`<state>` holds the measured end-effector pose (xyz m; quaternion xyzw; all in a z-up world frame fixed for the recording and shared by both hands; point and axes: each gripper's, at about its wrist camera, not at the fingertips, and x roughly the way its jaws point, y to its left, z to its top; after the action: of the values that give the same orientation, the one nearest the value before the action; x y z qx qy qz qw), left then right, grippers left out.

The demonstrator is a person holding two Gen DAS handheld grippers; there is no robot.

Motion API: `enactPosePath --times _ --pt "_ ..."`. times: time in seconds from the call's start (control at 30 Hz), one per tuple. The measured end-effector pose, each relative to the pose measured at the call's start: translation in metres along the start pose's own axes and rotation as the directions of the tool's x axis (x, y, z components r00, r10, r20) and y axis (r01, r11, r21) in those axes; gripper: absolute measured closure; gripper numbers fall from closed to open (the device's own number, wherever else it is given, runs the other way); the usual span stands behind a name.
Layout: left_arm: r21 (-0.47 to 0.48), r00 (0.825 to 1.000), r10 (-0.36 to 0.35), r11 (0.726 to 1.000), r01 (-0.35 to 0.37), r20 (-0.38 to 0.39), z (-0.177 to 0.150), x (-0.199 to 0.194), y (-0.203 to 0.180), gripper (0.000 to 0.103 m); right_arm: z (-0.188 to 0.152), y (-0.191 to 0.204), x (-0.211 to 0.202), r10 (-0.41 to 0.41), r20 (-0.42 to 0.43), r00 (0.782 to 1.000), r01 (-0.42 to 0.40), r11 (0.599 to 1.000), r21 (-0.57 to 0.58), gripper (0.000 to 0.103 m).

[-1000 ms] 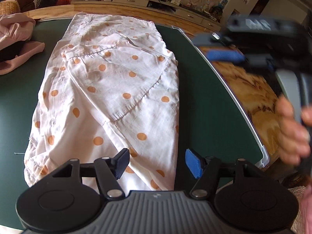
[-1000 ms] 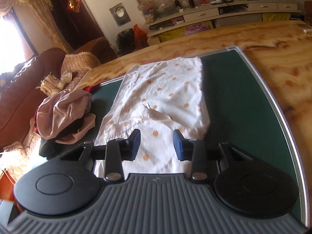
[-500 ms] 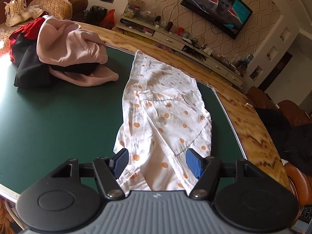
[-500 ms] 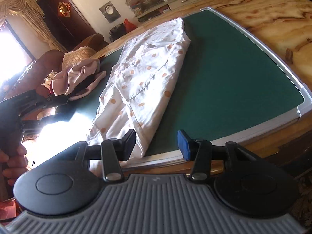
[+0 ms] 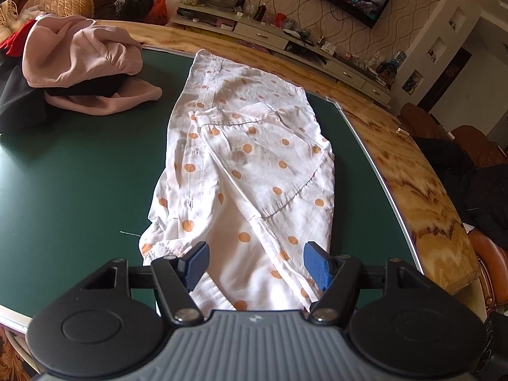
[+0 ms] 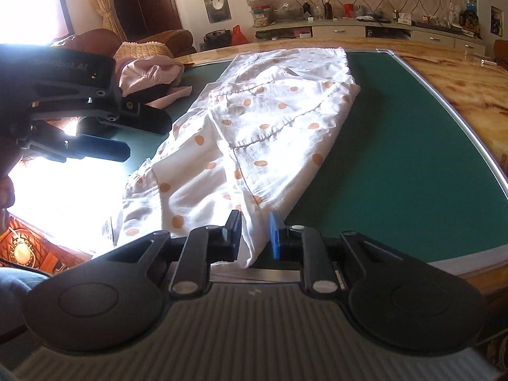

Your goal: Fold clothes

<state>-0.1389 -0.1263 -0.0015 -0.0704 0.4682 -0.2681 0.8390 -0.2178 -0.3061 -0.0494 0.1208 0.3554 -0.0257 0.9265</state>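
A white garment with orange dots (image 5: 254,171) lies lengthwise on the green table mat (image 5: 79,174), folded along its length. My left gripper (image 5: 255,265) is open over the garment's near end, jaws wide apart. In the right wrist view the garment (image 6: 263,133) runs away from me. My right gripper (image 6: 255,238) is shut on its near right corner, with cloth pinched between the pads. The left gripper (image 6: 95,149) shows at the left of that view, above the mat.
A pile of pink and dark clothes (image 5: 76,70) sits at the mat's far left. The wooden table border (image 5: 422,184) runs along the right. A low TV cabinet with clutter (image 5: 285,35) stands behind, and sofas with dark clothes (image 5: 476,171) at the right.
My right gripper moved in onto the garment's near right corner and closed on it. My left gripper stayed open and moved closer over the near end.
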Motion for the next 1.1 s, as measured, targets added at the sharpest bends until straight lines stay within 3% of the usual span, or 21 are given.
enactPosePath --times 0.07,0.17,0.37,0.47,0.57,0.7,0.8,0.9,1.1 --pt "-0.008 1.0 0.004 1.0 -0.004 -0.006 0.002 0.006 0.001 0.031 -0.002 -0.001 0.004 0.009 -0.007 1.0 -0.009 1.0 -0.004 0.082" --pt "-0.019 1.0 0.011 1.0 -0.011 -0.018 0.005 0.016 0.001 0.031 -0.005 -0.003 0.008 0.004 -0.013 1.0 -0.004 1.0 -0.03 0.099" --pt "-0.032 0.998 0.039 0.999 -0.04 -0.043 0.008 0.032 0.0 0.031 -0.005 -0.008 -0.006 0.051 0.015 0.999 -0.051 0.998 -0.046 0.099" --pt "-0.052 0.997 0.043 0.998 -0.046 -0.059 0.009 0.037 0.003 0.031 -0.004 -0.006 -0.001 0.064 -0.041 0.997 -0.068 0.994 -0.09 0.099" --pt "-0.07 0.997 0.042 0.996 -0.047 -0.068 0.01 0.039 0.006 0.031 -0.002 -0.012 0.007 0.073 -0.095 0.993 -0.08 0.994 -0.071 0.096" --pt "-0.108 0.997 0.047 0.993 -0.053 -0.059 0.011 0.038 0.013 0.031 0.01 -0.022 -0.001 0.129 -0.047 0.991 -0.129 0.992 0.006 0.089" --pt "-0.127 0.997 0.047 0.99 -0.055 -0.062 0.012 0.039 0.016 0.031 0.021 -0.026 0.001 0.15 0.001 0.989 -0.15 0.988 0.034 0.075" --pt "-0.135 0.997 0.053 0.989 -0.061 -0.062 0.012 0.039 0.018 0.031 0.035 -0.03 0.017 0.15 0.018 0.989 -0.151 0.986 0.072 0.075" --pt "-0.139 0.995 0.073 0.987 -0.081 -0.062 0.012 0.037 0.02 0.028 0.035 -0.035 0.052 0.164 -0.051 0.985 -0.153 0.972 0.177 0.075"
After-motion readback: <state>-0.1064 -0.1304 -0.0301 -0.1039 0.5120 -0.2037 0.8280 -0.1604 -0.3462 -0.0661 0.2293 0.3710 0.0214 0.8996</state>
